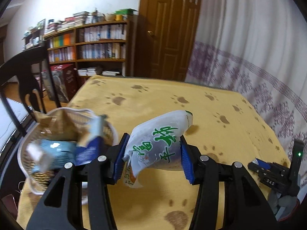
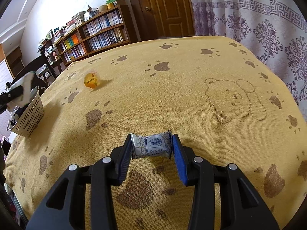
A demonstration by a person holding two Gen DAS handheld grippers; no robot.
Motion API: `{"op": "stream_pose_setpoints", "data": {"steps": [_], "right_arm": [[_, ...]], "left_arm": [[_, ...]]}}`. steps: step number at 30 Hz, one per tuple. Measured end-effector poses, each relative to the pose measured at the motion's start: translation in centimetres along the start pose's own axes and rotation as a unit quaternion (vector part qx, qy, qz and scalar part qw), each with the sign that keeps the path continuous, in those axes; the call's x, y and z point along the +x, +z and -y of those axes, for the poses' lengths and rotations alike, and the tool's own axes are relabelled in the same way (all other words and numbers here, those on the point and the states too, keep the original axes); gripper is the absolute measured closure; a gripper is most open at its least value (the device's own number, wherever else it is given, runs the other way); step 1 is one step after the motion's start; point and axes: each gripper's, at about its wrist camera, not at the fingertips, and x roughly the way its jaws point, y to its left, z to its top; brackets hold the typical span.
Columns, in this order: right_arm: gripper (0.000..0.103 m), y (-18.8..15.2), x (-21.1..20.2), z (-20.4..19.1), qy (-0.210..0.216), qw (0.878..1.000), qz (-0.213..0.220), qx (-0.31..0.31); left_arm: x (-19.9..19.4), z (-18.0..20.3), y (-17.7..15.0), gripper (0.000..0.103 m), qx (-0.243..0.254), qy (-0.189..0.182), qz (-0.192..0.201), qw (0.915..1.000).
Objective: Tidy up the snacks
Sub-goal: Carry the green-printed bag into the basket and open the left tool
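The left tool [image 1: 152, 160] is clamping a white snack pouch [image 1: 157, 143] with green lettering between its two blue pads [image 1: 120, 159]. The pouch is hanging tilted, lifted clear of the yellow paw-print cloth [image 1: 191, 103] that is covering the surface. Just to the left of this tool, a white perforated basket [image 1: 32, 172] is sitting at the surface's left edge, and it is already holding several packets, among them a blue packet [image 1: 90, 149] leaning against the near rim and a brown packet [image 1: 63, 124] behind it. The basket contents are showing motion blur.

The right tool [image 2: 151, 147] is gripping a small white wrapped sweet [image 2: 151, 146] marked DENMAS, with both pads pressing against its crimped ends. The sweet is sitting low over the cloth; whether it is touching the cloth cannot be told. Well apart from this tool, toward the far left, a round orange jelly cup [image 2: 91, 80] is lying on the cloth. At the left edge of the right wrist view, the basket [image 2: 30, 115] is standing with the white pouch [image 2: 24, 88] above its rim.
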Motion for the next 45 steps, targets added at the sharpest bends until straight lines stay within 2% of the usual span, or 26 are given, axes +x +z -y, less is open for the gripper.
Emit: {"op": "stream_pose_setpoints", "data": {"steps": [13, 26, 28, 30, 31, 33, 41, 45], "right_arm": [[0.061, -0.1, 0.0, 0.0, -0.002, 1.000, 0.002, 0.001], [0.061, -0.1, -0.2, 0.1, -0.005, 1.000, 0.004, 0.003], [0.061, -0.1, -0.2, 0.0, -0.005, 1.000, 0.004, 0.003], [0.061, -0.1, -0.2, 0.1, -0.005, 1.000, 0.004, 0.003], [0.061, -0.1, -0.2, 0.0, -0.005, 1.000, 0.004, 0.003], [0.061, -0.1, -0.2, 0.1, -0.005, 1.000, 0.004, 0.003], [0.061, -0.1, -0.2, 0.0, -0.005, 1.000, 0.004, 0.003], [0.061, -0.1, -0.3, 0.0, -0.008, 1.000, 0.007, 0.005]], "left_arm": [[-3.7, -6.8, 1.2, 0.052, -0.047, 0.058, 0.037, 0.9965], [-2.2, -10.7, 0.4, 0.050, -0.075, 0.092, 0.023, 0.9926], [-1.9, -11.3, 0.4, 0.046, -0.081, 0.098, 0.023, 0.9916], [-1.6, -11.9, 0.2, 0.035, -0.088, 0.101, 0.022, 0.9907], [-1.6, -12.1, 0.1, 0.033, -0.093, 0.101, 0.024, 0.9902], [-1.7, -12.5, 0.1, 0.020, -0.099, 0.101, 0.026, 0.9896], [-3.1, -13.5, -0.1, 0.019, -0.116, 0.105, 0.044, 0.9867], [-3.9, -13.6, -0.3, 0.014, -0.110, 0.122, 0.054, 0.9849]]}}
